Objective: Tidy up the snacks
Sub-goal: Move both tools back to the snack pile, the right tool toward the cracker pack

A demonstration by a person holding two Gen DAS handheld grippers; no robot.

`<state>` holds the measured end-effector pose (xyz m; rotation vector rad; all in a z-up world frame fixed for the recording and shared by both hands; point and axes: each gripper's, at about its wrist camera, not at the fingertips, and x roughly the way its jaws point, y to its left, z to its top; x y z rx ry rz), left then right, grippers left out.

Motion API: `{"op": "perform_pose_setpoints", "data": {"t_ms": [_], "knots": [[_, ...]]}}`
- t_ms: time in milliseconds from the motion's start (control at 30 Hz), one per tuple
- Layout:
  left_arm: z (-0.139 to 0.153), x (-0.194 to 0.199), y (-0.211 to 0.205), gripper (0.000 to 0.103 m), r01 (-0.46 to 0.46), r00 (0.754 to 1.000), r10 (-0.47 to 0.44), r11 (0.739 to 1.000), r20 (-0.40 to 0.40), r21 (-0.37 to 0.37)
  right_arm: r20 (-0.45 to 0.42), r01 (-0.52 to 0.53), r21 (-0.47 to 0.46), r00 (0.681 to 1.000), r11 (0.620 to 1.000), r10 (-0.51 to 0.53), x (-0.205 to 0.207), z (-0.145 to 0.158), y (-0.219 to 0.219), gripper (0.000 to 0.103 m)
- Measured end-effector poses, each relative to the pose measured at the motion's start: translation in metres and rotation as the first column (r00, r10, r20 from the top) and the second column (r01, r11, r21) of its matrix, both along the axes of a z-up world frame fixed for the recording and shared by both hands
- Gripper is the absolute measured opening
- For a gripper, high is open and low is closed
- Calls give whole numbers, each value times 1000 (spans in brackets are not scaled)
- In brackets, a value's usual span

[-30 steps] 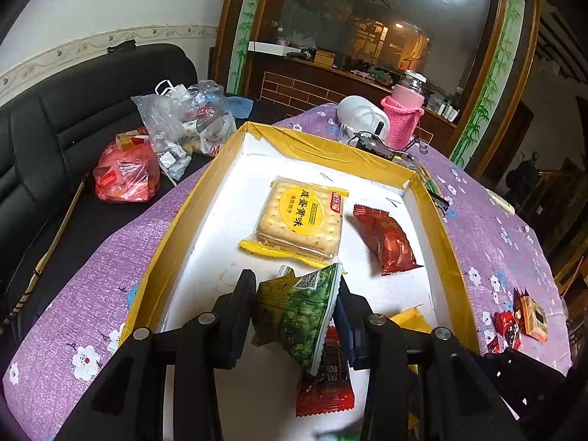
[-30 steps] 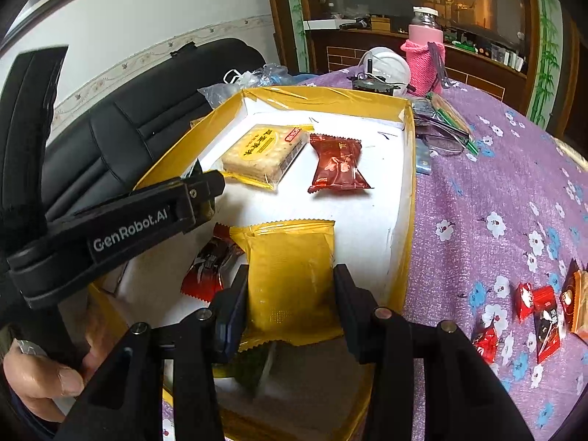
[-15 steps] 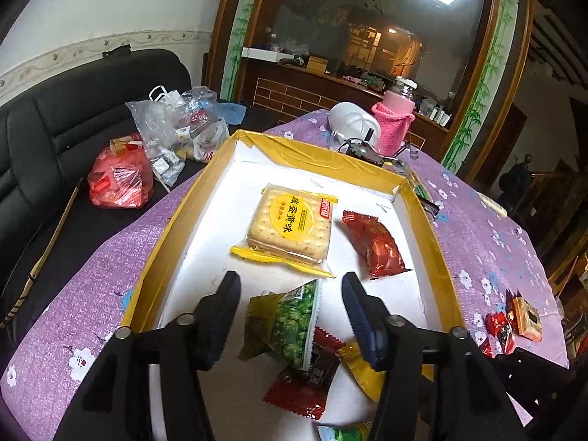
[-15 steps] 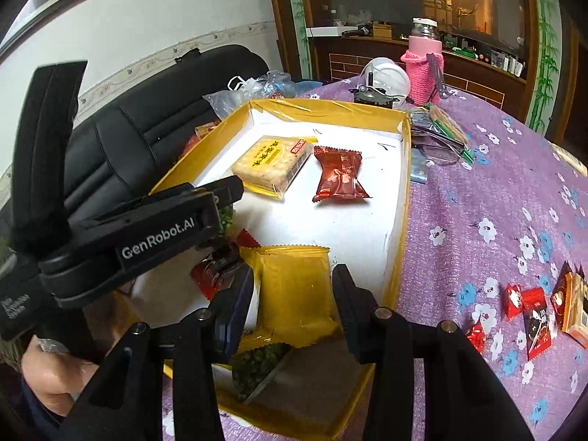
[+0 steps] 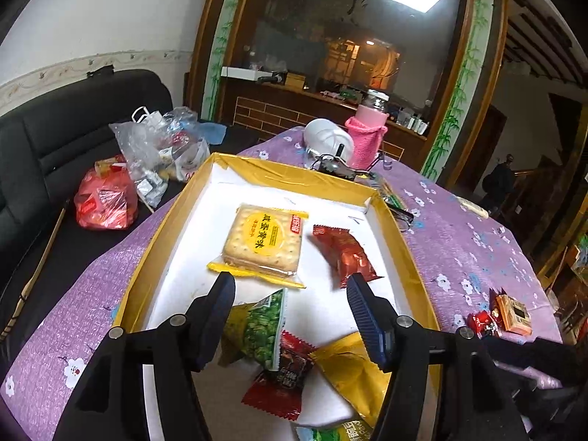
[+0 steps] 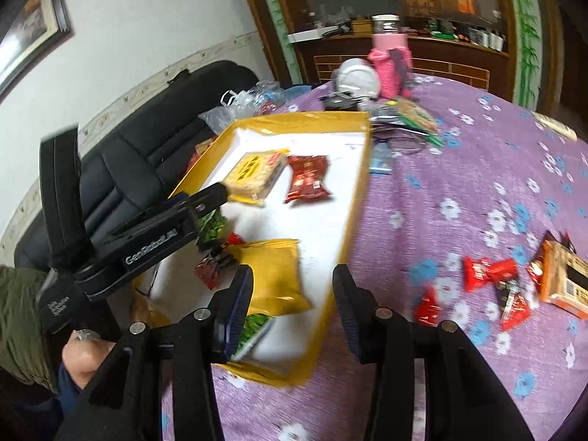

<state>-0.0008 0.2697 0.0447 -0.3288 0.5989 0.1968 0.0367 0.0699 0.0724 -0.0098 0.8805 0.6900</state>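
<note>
- Snacks lie in a yellow-walled box (image 5: 172, 217) with a white floor, on a table under a purple flowered cloth (image 5: 459, 242).
- Cracker packet (image 5: 266, 240) and dark red packet (image 5: 343, 250) sit side by side in the far half of the box, just apart.
- Green pea packet (image 5: 261, 327), small red wrapper (image 5: 283, 382) and yellow packet (image 5: 349, 371) overlap in the near half.
- Left gripper (image 5: 290, 316) hangs over this pile; its jaws are opening, the pea packet lies below between them, and the pads do not press on it.
- Right gripper (image 6: 292, 305) stands with its jaws apart and nothing clamped, over the box's near right wall; the yellow packet (image 6: 275, 275) lies just beyond its left finger.
- More snacks (image 6: 492, 283) lie loose on the cloth to the right, well apart from the box, beside an orange carton (image 6: 566, 279).
- Pink bottle (image 5: 367, 136) and white cap (image 5: 327, 137) stand behind the box.
</note>
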Motion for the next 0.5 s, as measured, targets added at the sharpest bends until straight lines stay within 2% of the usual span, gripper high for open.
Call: {"op": "perform_pose_setpoints", "data": {"t_ms": [267,367,500], "knots": [[1,2,-5,67,7,1000,-8,1000,9,16,-2,147,59,989,987,-147,24,7,-76,44],[3,2,-10,67,18,1000,-19,999,23,30,9,241,68,970,968,-242,38,6,-115,44],[7,-1,-18,67,41,998,-43,998,51,53,-76,356,117,934,927,-349,67,3,-172,44]]}}
